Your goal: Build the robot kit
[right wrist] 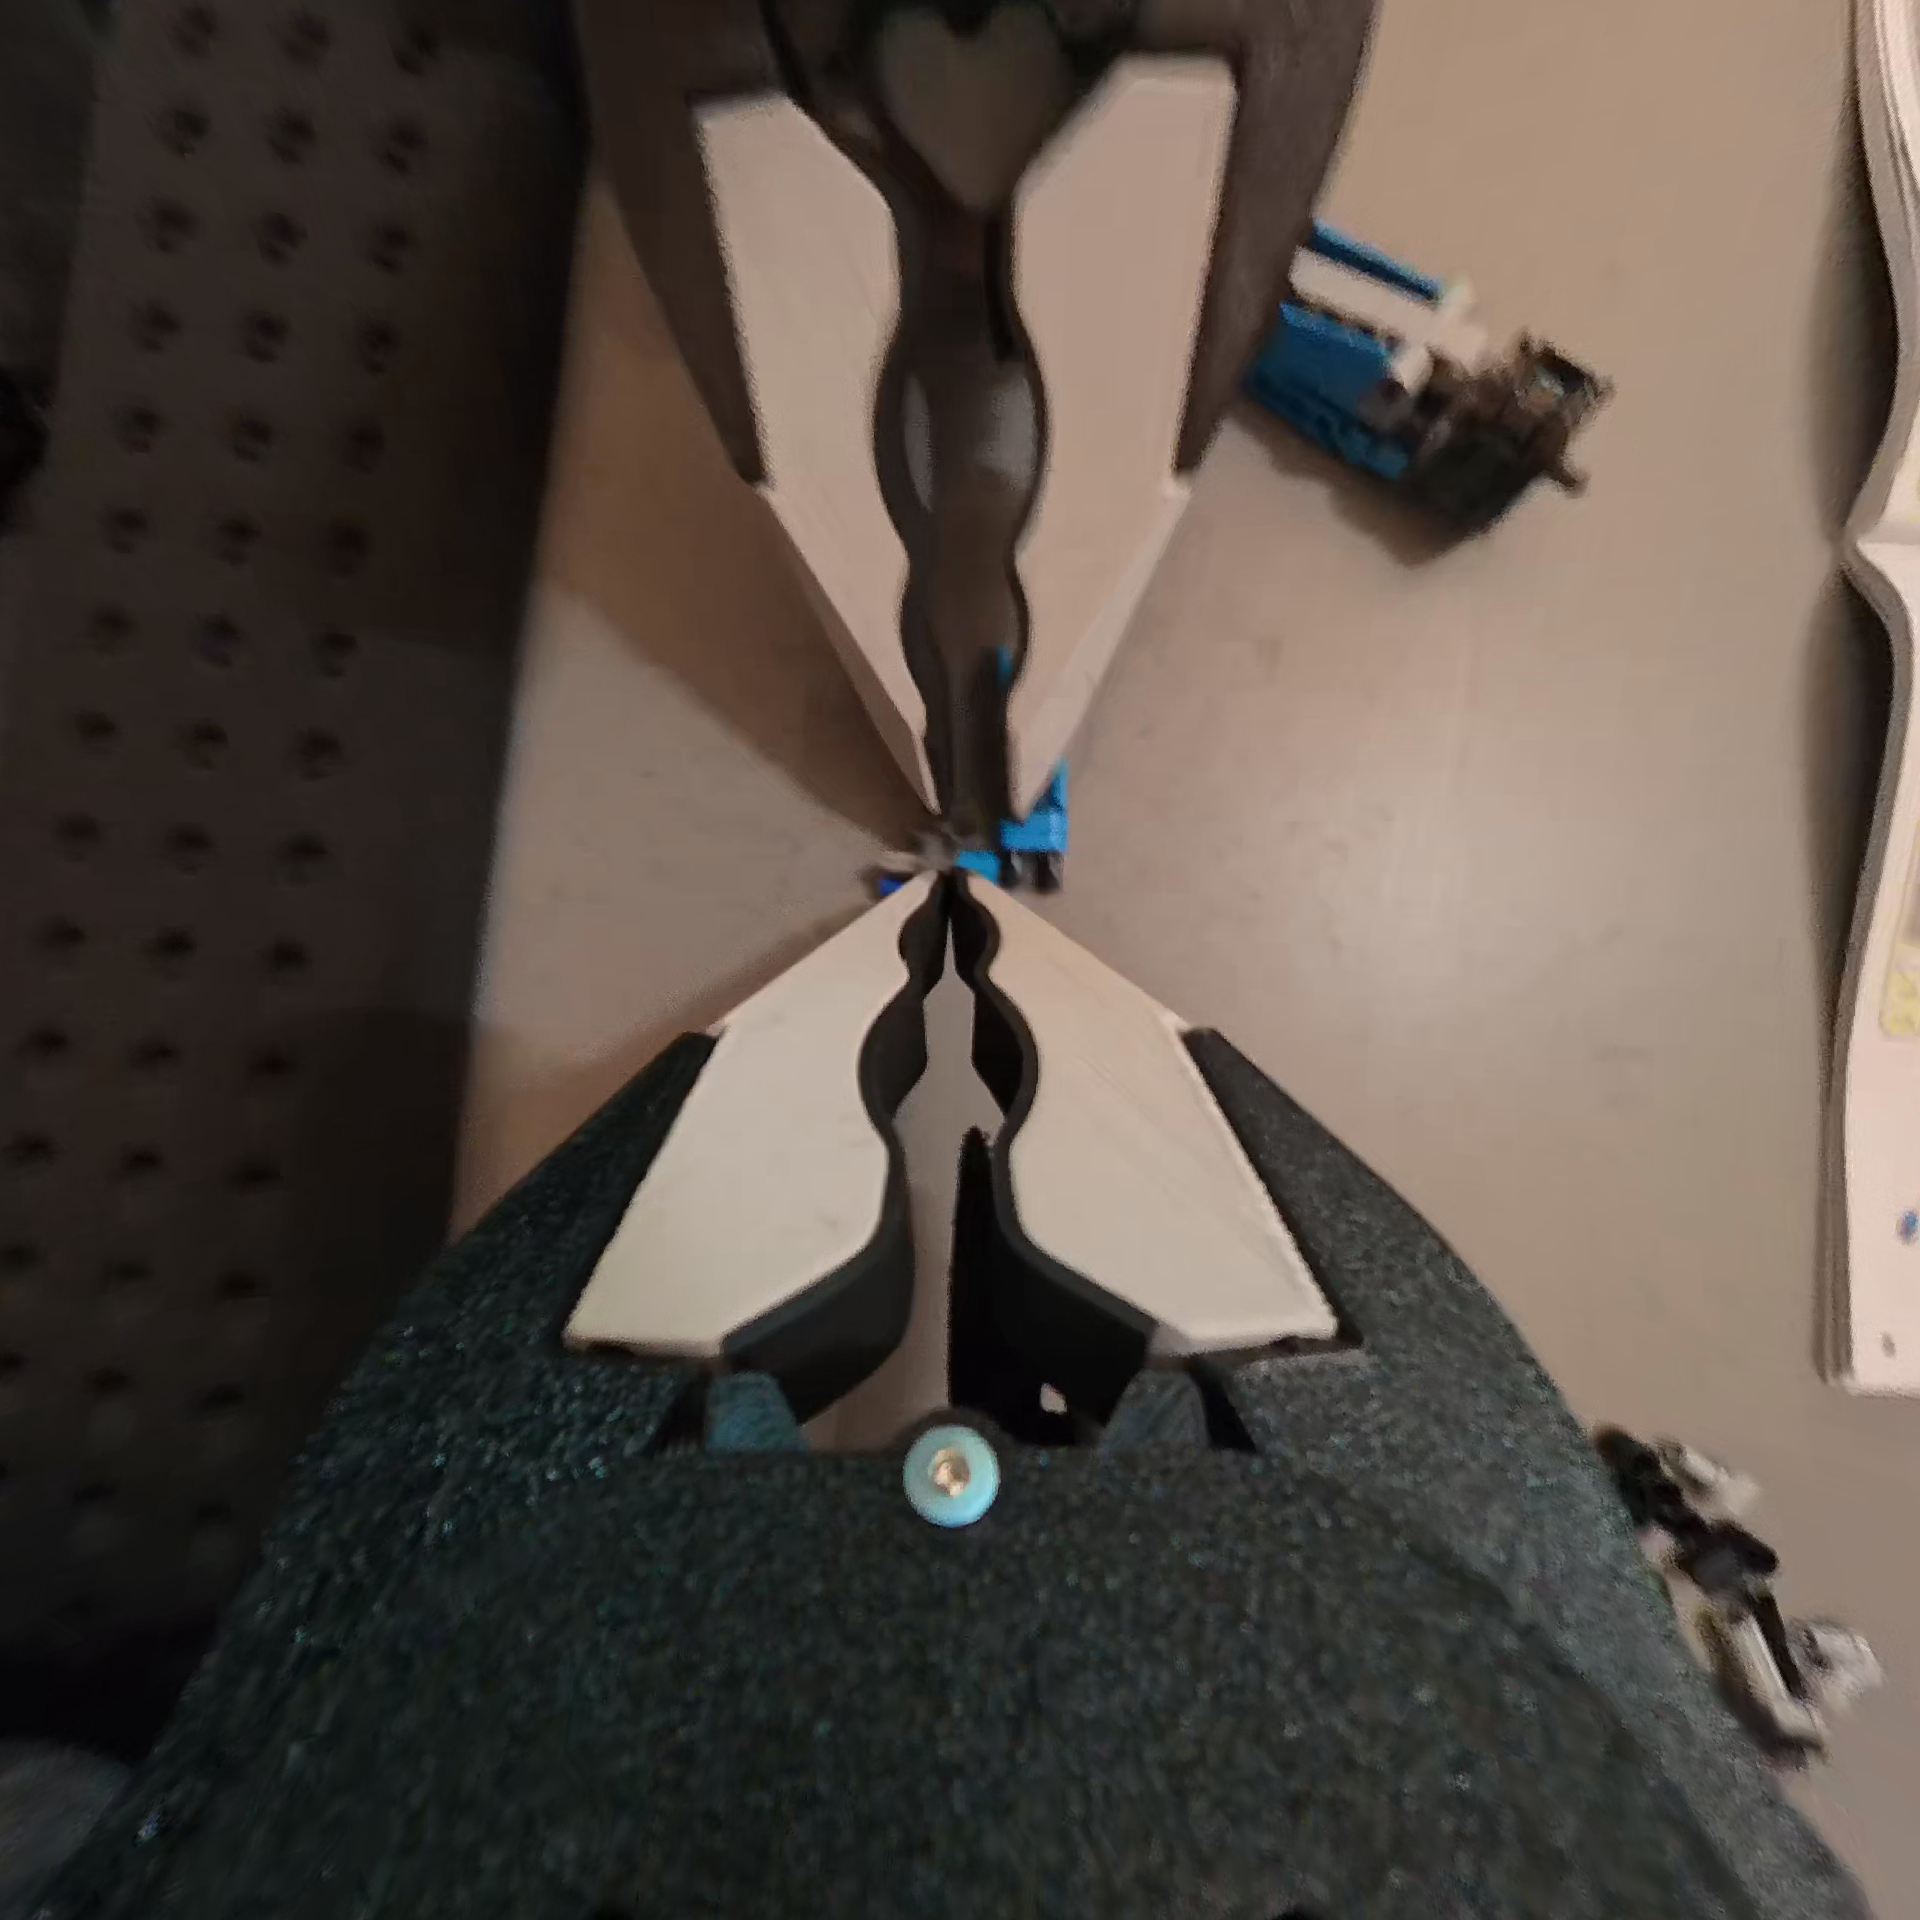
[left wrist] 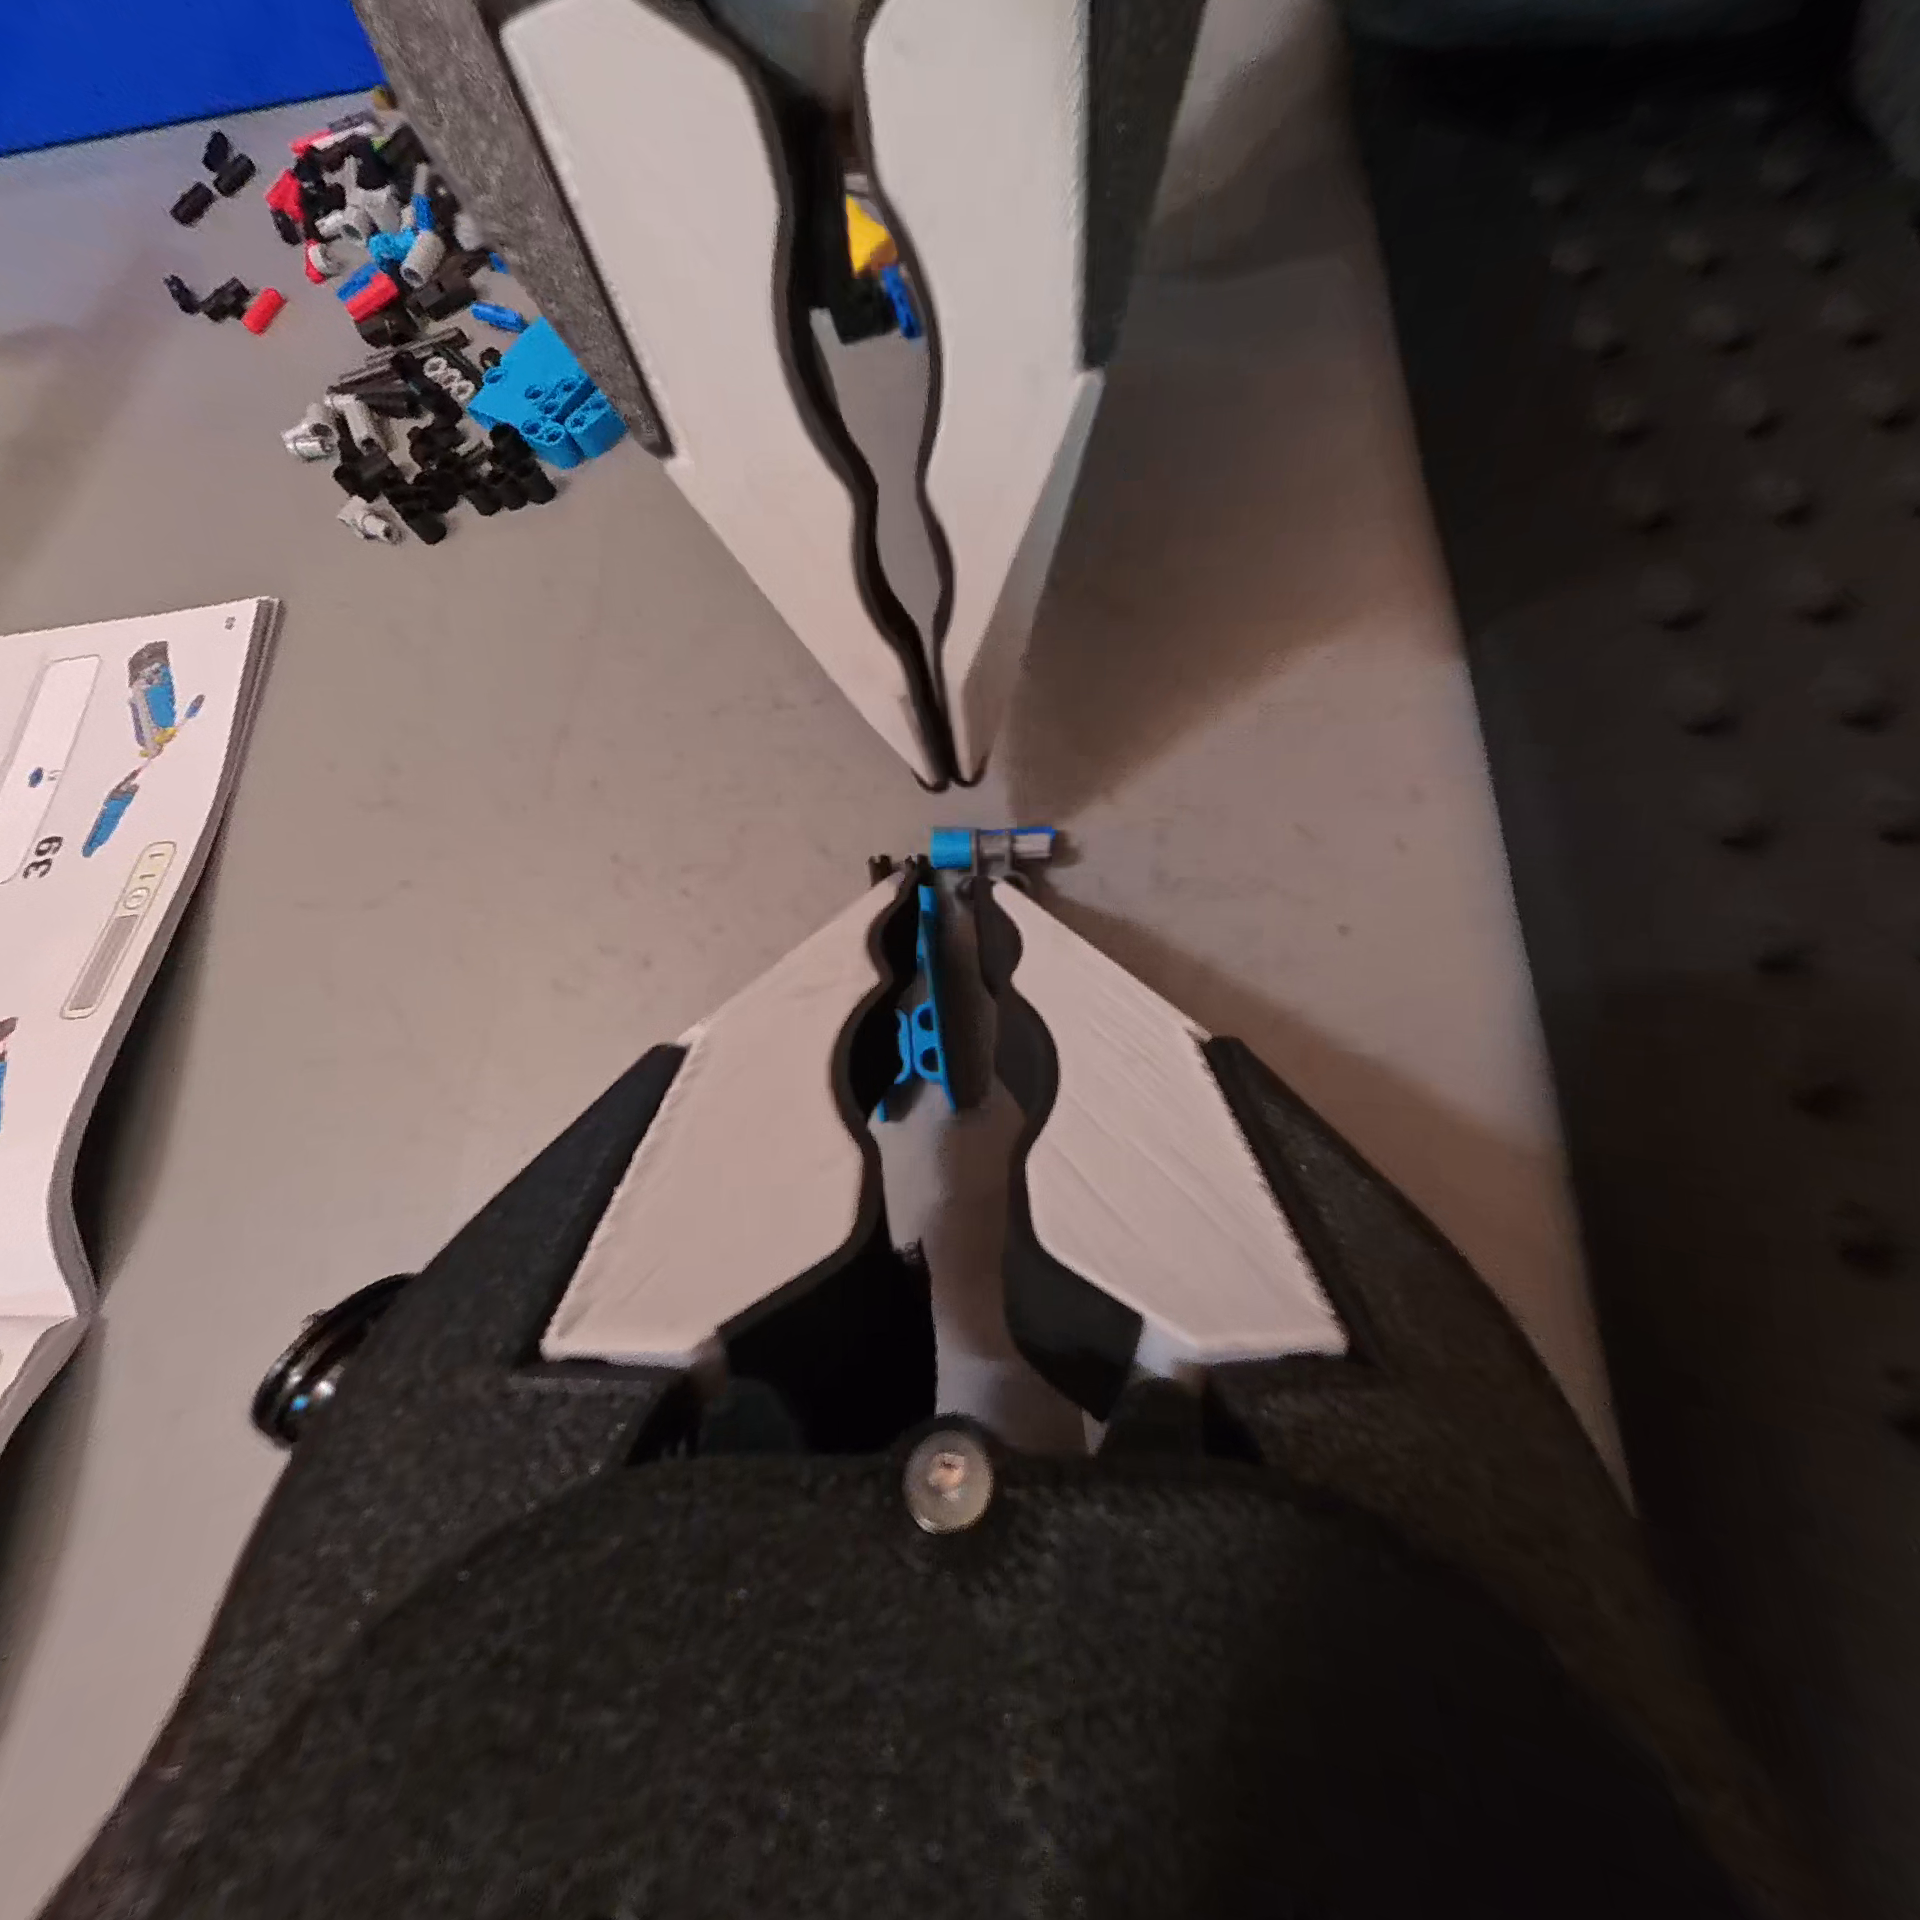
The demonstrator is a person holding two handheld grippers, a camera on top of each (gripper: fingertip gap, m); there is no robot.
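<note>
My left gripper (left wrist: 951, 883) is shut on a thin blue beam (left wrist: 930, 997) held on edge between its pads. A short blue and grey pin piece (left wrist: 992, 847) sticks out crosswise at the beam's front end, just beyond the fingertips. My right gripper (left wrist: 948, 777) comes in from the opposite side, tips shut, a small gap from that pin piece. In the right wrist view my right gripper (right wrist: 951, 883) is shut tip to tip with the left gripper (right wrist: 971, 805). The blue piece (right wrist: 1029, 831) shows there, blurred. I see nothing between the right pads.
Both grippers hover over a grey table (left wrist: 520, 727). A pile of small black, blue, red and grey parts (left wrist: 416, 343) lies far left. An open instruction booklet (left wrist: 114, 883) lies left. A blue built assembly (right wrist: 1351, 374) and a dark studded mat (left wrist: 1714, 623) lie nearby. My left and right fingertips are right by each other.
</note>
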